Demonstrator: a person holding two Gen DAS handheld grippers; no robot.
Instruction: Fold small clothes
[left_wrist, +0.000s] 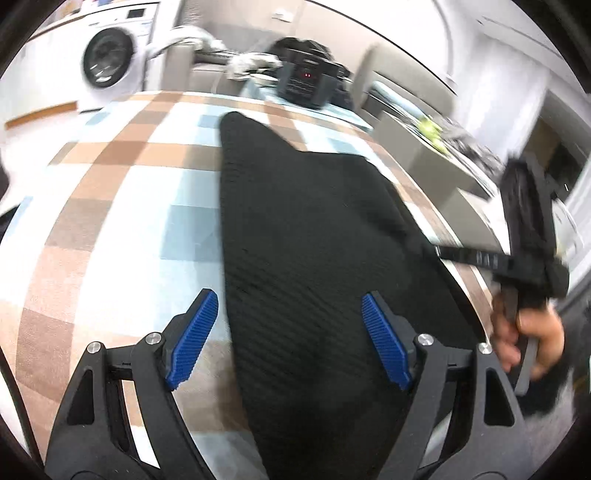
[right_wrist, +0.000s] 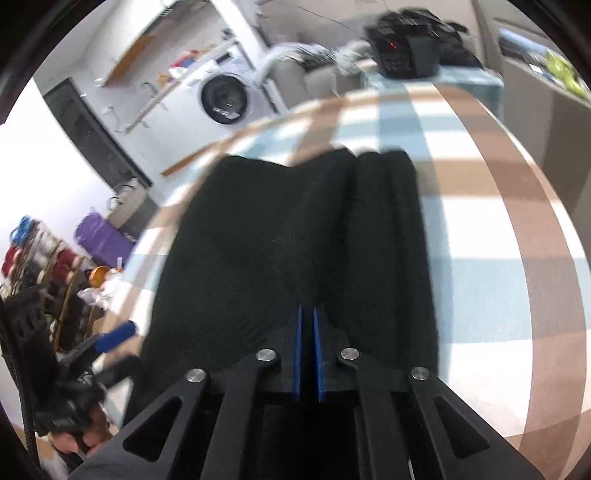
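Right claw pinches black garment; left claw gapes.

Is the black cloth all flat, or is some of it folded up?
Partly folded: the black cloth lies on the checked tablecloth, with long bunched ridges running up from the shut right gripper.

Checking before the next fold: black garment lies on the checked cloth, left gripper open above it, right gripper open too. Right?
Not quite. The right gripper is shut on the black garment, as the right wrist view shows. The left gripper is open above it.
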